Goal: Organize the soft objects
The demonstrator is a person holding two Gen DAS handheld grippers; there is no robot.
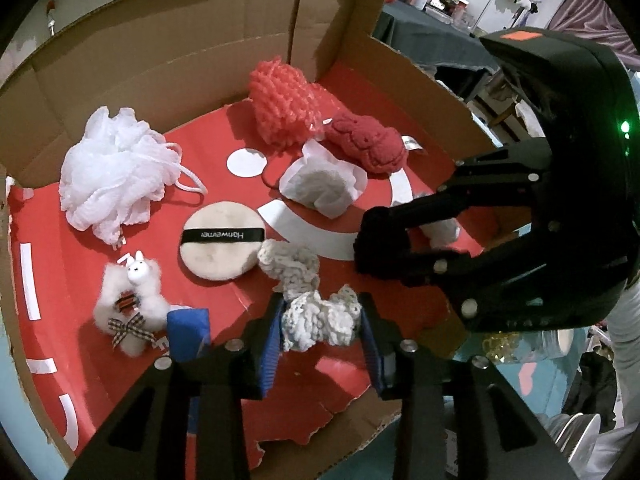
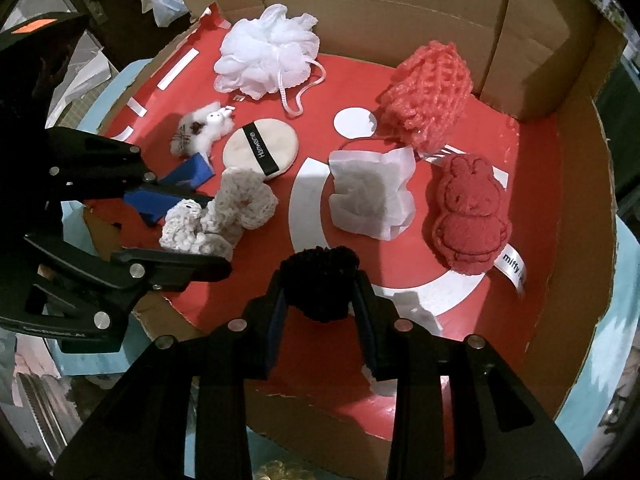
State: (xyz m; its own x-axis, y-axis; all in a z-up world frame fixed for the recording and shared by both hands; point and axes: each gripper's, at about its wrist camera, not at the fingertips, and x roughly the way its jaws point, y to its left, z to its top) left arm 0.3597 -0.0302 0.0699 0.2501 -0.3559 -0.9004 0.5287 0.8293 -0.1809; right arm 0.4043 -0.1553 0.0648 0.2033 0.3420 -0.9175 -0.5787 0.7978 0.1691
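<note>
A white crocheted scrunchie (image 1: pixel 320 320) (image 2: pixel 188 228) lies on the red floor of the cardboard box (image 1: pixel 200 60) (image 2: pixel 360 0). My left gripper (image 1: pixel 322 304) (image 2: pixel 208 236) stands open around it, and its blue pads sit at the scrunchie's sides without squeezing. A beige scrunchie (image 1: pixel 288 264) (image 2: pixel 244 200) lies just beyond. My right gripper (image 2: pixel 320 280) (image 1: pixel 362 240) is shut on a black fuzzy scrunchie (image 2: pixel 320 284), low over the box floor near its front edge. The black scrunchie is hidden in the left wrist view.
The box also holds a white mesh pouf (image 1: pixel 112 168) (image 2: pixel 268 52), a coral knitted piece (image 1: pixel 280 104) (image 2: pixel 428 96), a red rabbit plush (image 1: pixel 368 144) (image 2: pixel 468 216), a white pouch (image 1: pixel 320 188) (image 2: pixel 368 196), a powder puff (image 1: pixel 220 240) (image 2: pixel 260 148), a small white plush (image 1: pixel 128 308) (image 2: pixel 200 128) and a blue piece (image 1: pixel 188 332) (image 2: pixel 188 172).
</note>
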